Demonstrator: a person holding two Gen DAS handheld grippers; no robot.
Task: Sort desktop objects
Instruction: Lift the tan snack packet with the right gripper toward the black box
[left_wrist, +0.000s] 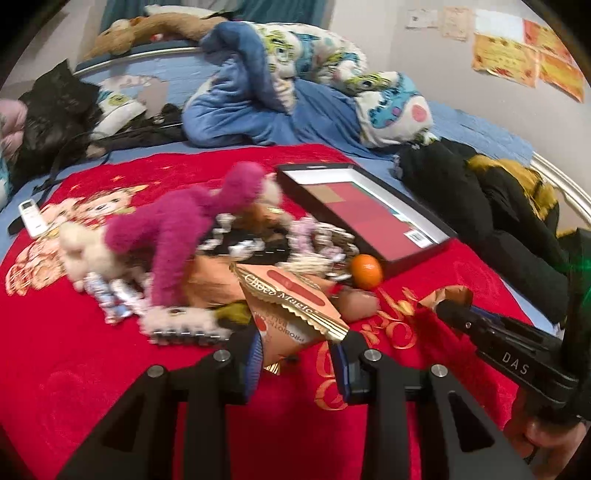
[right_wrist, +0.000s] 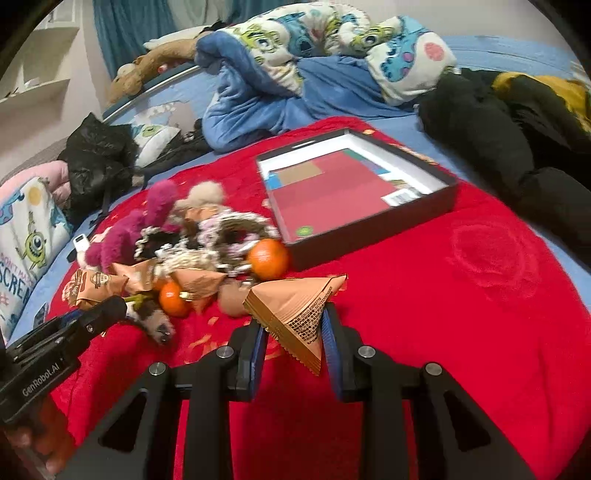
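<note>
Evidently each gripper, left gripper and right gripper, pinches a triangular snack packet above the red blanket, with the open box ahead, nearer the right one.

Even indoor light; motion blur throughout, fisheye bending and dark corners.

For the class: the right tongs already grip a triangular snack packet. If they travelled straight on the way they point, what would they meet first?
Probably the open black box, straight ahead across bare red blanket. The orange sits just left of that line. Depth is uncertain.
</note>
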